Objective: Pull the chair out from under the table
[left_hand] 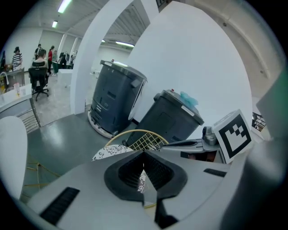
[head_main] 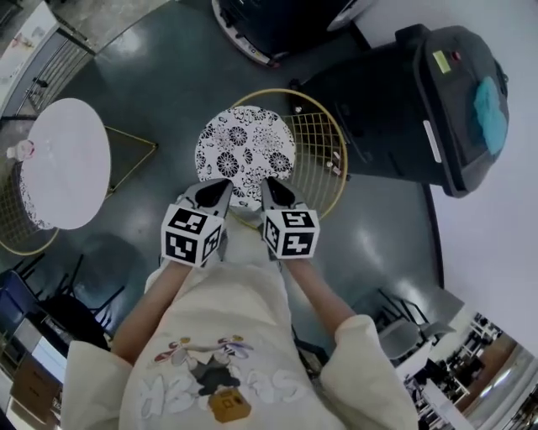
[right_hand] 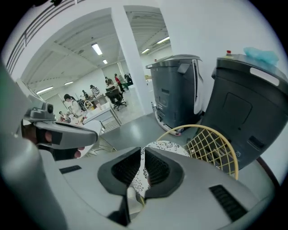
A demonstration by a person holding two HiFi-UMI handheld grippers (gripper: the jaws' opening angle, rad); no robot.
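The chair stands on the open floor, right of the round white table (head_main: 63, 164). Its seat is a black-and-white floral cushion (head_main: 245, 151) (left_hand: 110, 152) (right_hand: 168, 147), with a yellow wire backrest (head_main: 324, 143) (left_hand: 144, 141) (right_hand: 211, 148) on the far side. My left gripper (head_main: 225, 186) (left_hand: 144, 155) hovers over the seat's near left edge, its tips together and nothing held. Over the near right edge, my right gripper (head_main: 267, 186) (right_hand: 143, 150) shows a narrow slit between its jaws. Only the cushion is visible through that slit.
Two dark grey wheeled bins stand behind the chair, one close to the backrest (head_main: 420, 101) (right_hand: 247, 108) and one further back (head_main: 277, 21) (left_hand: 117, 99). Yellow wire frames (head_main: 126, 155) show beside the table. Dark chairs and desks line the lower corners.
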